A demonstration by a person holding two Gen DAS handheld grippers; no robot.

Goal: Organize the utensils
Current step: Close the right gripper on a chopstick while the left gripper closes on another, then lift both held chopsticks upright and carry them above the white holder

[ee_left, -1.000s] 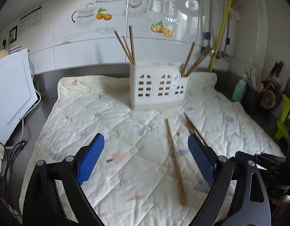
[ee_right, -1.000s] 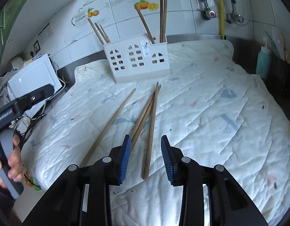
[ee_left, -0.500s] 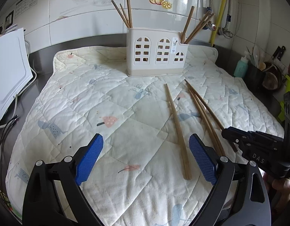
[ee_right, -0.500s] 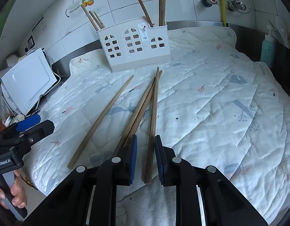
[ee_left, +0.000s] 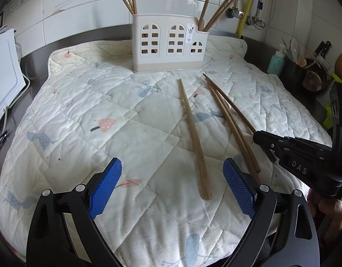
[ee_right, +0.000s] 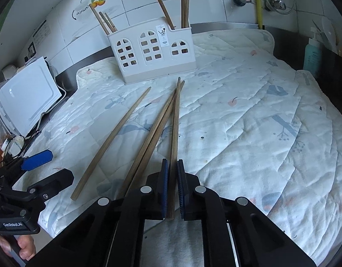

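Note:
Several wooden chopsticks lie on a quilted mat (ee_left: 86, 115) in front of a white holder (ee_left: 168, 44) with arched windows, which has more chopsticks standing in it. My right gripper (ee_right: 172, 163) is shut on the near end of the rightmost chopstick (ee_right: 176, 120), which still rests on the mat. Two more chopsticks (ee_right: 157, 124) lie touching just left of it, and a single chopstick (ee_right: 117, 133) lies further left. My left gripper (ee_left: 172, 166) is open low over the mat, with the near end of that single chopstick (ee_left: 193, 133) between its pads but untouched. The right gripper (ee_left: 262, 136) shows at the right.
A white appliance (ee_left: 4, 71) and cables sit left of the mat. A teal bottle (ee_left: 275, 63) and a dark pot of utensils (ee_left: 295, 73) stand at the right. The tiled wall with a yellow pipe (ee_left: 246, 4) is behind the holder.
My right jaws closed from apart onto the chopstick between them. My left gripper sank toward the mat and tilted down, still open.

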